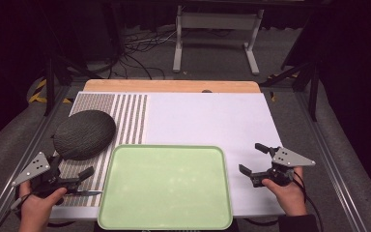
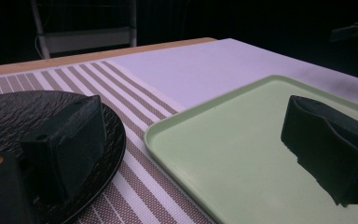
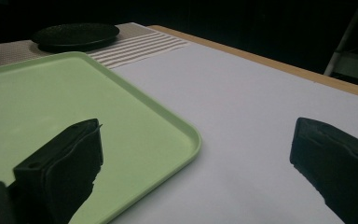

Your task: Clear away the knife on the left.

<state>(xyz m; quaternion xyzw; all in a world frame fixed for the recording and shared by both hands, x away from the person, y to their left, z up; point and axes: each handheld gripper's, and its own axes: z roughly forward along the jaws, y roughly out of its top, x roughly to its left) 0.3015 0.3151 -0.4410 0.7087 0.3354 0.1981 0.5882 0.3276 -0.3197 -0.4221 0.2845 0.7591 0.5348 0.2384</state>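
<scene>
An empty light green tray (image 1: 166,186) lies at the table's near middle. A dark textured round plate (image 1: 84,134) sits to its left on a striped placemat (image 1: 131,116). My left gripper (image 1: 92,182) hovers over the placemat's near corner, just left of the tray, open and holding nothing. In the left gripper view the jaws (image 2: 191,140) frame the tray's corner (image 2: 168,122), with the plate (image 2: 23,112) at the left. My right gripper (image 1: 251,158) is open over the white mat (image 1: 207,118), right of the tray. The right gripper view has the tray (image 3: 51,93) and the far plate (image 3: 74,35) beyond my open right gripper (image 3: 200,154).
The wooden tabletop (image 1: 171,86) shows along the far edge. Beyond it stand a white metal frame (image 1: 217,29) and cables (image 1: 135,53) on the floor. Metal rails run along both table sides. The white mat's right half is bare.
</scene>
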